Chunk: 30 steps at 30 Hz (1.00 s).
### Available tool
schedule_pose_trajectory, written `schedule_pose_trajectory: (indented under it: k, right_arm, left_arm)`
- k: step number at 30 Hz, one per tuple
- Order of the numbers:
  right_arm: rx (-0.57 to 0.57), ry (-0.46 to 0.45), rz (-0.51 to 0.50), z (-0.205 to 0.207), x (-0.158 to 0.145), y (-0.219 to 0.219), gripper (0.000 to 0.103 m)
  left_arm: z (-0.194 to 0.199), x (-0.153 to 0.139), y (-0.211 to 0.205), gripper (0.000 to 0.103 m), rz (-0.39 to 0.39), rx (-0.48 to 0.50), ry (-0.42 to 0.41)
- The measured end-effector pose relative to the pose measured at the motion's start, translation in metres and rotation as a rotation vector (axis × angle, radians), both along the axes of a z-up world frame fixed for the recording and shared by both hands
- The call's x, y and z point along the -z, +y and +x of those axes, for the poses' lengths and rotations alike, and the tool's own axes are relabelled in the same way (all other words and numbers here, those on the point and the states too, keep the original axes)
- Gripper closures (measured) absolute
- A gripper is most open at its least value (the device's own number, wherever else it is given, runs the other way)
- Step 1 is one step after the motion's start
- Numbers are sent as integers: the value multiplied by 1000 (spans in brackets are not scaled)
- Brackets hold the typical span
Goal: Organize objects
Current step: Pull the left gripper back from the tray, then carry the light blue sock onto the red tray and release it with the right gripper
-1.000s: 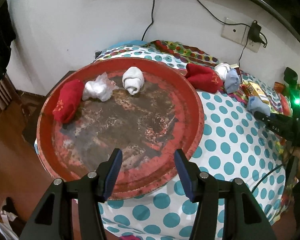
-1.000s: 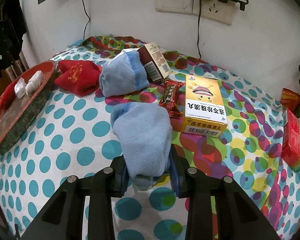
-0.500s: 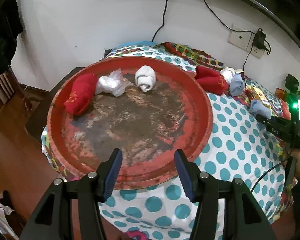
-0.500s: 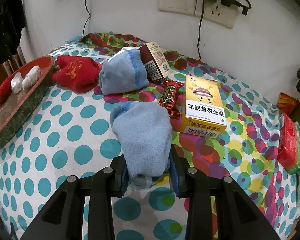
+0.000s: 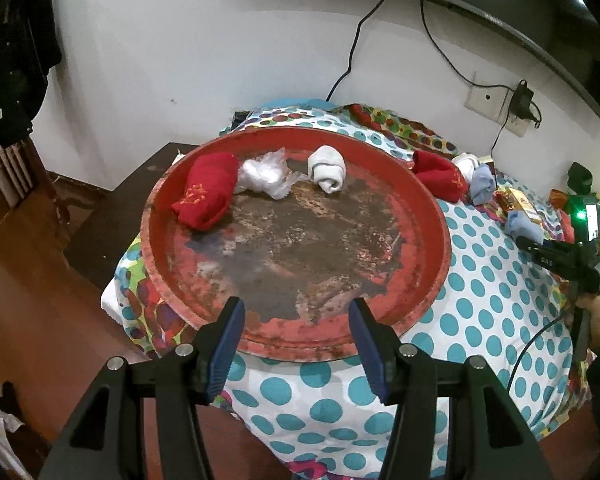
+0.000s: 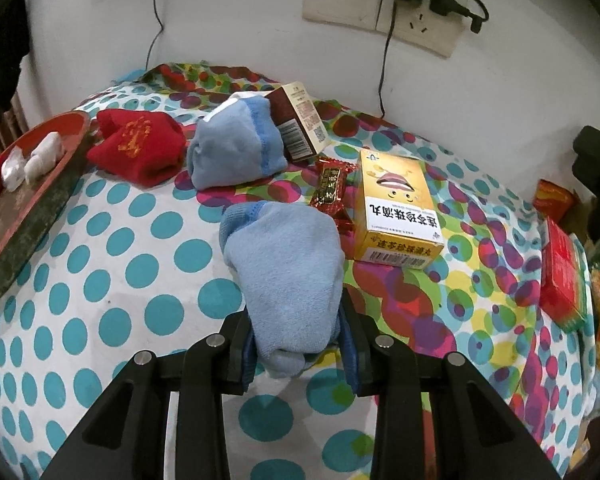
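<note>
My right gripper (image 6: 298,340) is shut on a rolled light-blue sock (image 6: 286,276) that rests on the dotted tablecloth. Behind it lie a second blue sock (image 6: 236,152) and a red sock (image 6: 138,146). My left gripper (image 5: 296,344) is open with nothing between its fingers, hanging just off the near rim of a round, worn red tray (image 5: 300,332). At the back of the tray lie a red sock (image 5: 206,190), a white sock in clear plastic (image 5: 262,174) and a rolled white sock (image 5: 327,168). The right gripper also shows at the far right of the left wrist view.
A yellow box (image 6: 396,212), a brown box (image 6: 300,122) and a red candy wrapper (image 6: 330,188) lie near the blue socks. A red packet (image 6: 562,280) sits at the right edge. Cables and a wall socket (image 6: 380,8) run behind. Wooden floor (image 5: 28,304) lies left of the table.
The left gripper has drawn back from the tray, so the whole tray and more of the floor now show. The right gripper keeps hold of the blue sock in the same spot.
</note>
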State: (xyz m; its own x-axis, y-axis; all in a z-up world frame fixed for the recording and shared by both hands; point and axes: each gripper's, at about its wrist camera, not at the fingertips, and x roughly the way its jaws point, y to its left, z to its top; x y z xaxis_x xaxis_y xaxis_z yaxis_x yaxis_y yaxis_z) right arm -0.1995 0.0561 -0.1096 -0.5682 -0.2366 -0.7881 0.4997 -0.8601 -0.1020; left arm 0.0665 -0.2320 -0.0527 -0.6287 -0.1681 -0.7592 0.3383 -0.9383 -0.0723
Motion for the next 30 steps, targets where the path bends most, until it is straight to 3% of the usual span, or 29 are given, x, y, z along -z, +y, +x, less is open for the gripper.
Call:
schedule_pose_trajectory:
  k: [9, 12, 20, 24, 30]
  right_arm:
    - [57, -25, -123, 18, -23, -2, 71]
    - [42, -18, -149, 25, -33, -15, 71]
    - [-144, -20, -207, 46, -64, -106, 71]
    - [-242, -64, -224, 56, -73, -164, 71]
    - [-328, -84, -190, 56, -77, -247, 71]
  left_arm:
    - [12, -2, -3, 48, 6, 44, 41]
    - [13, -7, -2, 48, -35, 51, 56]
    - [16, -7, -6, 48, -61, 56, 60]
    - [19, -6, -12, 48, -73, 52, 59]
    - [24, -3, -34, 48, -52, 0, 61]
